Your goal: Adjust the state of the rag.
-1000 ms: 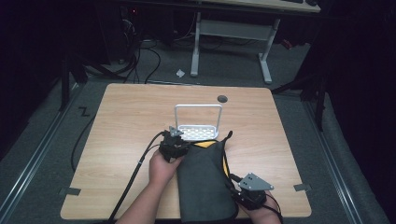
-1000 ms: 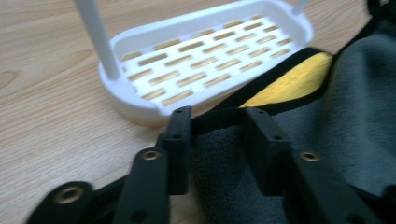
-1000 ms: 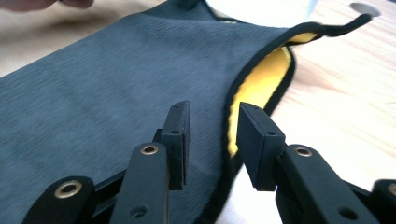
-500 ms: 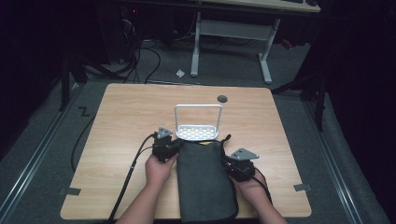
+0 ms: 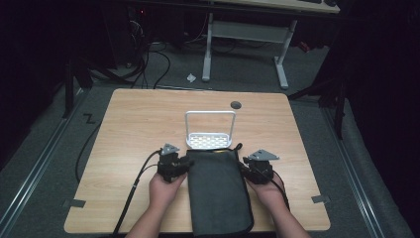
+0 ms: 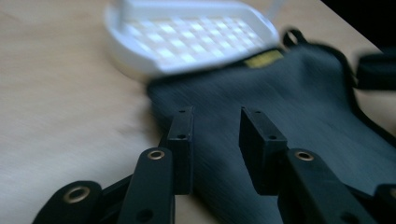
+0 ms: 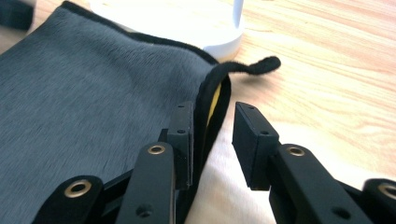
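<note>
A dark grey fabric bag (image 5: 218, 193) lies flat on the wooden table (image 5: 138, 119), its mouth toward a white perforated stand (image 5: 209, 140) with an arched handle. My left gripper (image 5: 187, 162) is at the bag's upper left edge. In the left gripper view its jaws (image 6: 217, 121) have just been opening and stand apart over the bag (image 6: 303, 93), gripping nothing. My right gripper (image 5: 243, 167) is at the upper right edge. Its jaws (image 7: 212, 116) have also just been opening; the bag's black hem (image 7: 205, 107), with yellow lining, lies loose between them. A cord loop (image 7: 261, 65) sticks out at that corner.
The stand's base (image 6: 187, 37) touches or slightly overlaps the bag's top edge. A round dark hole (image 5: 236, 104) sits in the table behind it. Bare wood spreads to the left and right of the bag. The bag's near end reaches the table's front edge.
My right gripper has moved away from the person along the bag's right edge, up to its top corner. My left gripper has shifted slightly left and nearer.
</note>
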Action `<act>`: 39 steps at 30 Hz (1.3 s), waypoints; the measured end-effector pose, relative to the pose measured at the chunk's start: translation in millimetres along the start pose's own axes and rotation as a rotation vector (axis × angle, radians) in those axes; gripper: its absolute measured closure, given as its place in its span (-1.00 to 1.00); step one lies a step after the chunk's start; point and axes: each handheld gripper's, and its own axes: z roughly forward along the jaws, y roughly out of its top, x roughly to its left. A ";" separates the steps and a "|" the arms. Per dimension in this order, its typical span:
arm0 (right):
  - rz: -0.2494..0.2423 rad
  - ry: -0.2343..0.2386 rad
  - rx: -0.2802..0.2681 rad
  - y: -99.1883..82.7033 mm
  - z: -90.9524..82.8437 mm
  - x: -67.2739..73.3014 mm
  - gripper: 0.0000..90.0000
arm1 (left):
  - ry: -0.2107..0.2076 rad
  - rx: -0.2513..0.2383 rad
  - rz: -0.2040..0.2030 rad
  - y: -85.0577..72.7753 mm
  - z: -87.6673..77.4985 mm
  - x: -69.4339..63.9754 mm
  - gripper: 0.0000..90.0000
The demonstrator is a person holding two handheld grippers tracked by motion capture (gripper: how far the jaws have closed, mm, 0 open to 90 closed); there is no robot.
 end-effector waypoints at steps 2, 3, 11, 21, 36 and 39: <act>0.014 -0.001 0.011 2.3 9.3 -2.6 0.56 | 0.023 0.026 0.038 -5.8 3.6 -5.4 0.47; 0.019 -0.003 0.022 2.4 14.2 -4.0 0.58 | 0.031 0.020 0.047 -7.2 3.6 -6.6 0.48; 0.008 0.014 0.075 -7.1 18.3 3.3 0.66 | 0.076 0.035 0.111 -8.0 -0.1 -4.8 0.59; -0.016 0.065 0.051 -7.0 23.4 25.7 0.62 | 0.132 0.033 0.113 -12.2 -17.1 15.0 0.60; 0.094 0.091 0.071 31.2 53.1 13.5 -0.01 | 0.052 0.005 -0.128 18.8 2.4 56.9 0.03; 0.090 0.076 0.093 30.1 63.6 17.6 0.03 | 0.043 0.010 -0.137 19.6 5.7 53.4 0.14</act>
